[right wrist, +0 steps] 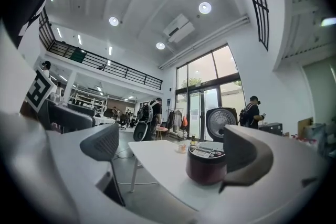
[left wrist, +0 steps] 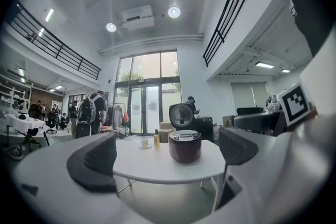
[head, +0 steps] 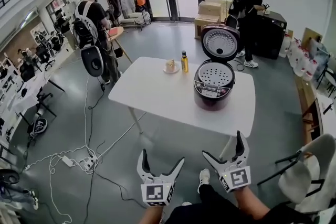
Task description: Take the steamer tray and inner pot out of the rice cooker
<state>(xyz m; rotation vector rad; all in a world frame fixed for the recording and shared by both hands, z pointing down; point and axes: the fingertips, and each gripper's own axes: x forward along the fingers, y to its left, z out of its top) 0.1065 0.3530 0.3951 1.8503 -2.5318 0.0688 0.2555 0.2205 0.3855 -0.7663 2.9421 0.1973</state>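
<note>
A dark red rice cooker (head: 213,87) stands on the white table (head: 152,94) with its lid (head: 220,42) swung up. A perforated steamer tray (head: 215,74) sits in its top; the inner pot is hidden under it. The cooker also shows in the left gripper view (left wrist: 185,146) and the right gripper view (right wrist: 206,163). My left gripper (head: 161,161) and right gripper (head: 223,145) hang well short of the table's near edge, both open wide with nothing between the fingers. Both point level at the cooker.
A yellow bottle (head: 185,62) and a small cup on a saucer (head: 170,66) stand at the table's far side. Cables and a power strip (head: 79,161) lie on the floor at left. A chair (head: 307,173) is at right. People stand in the background.
</note>
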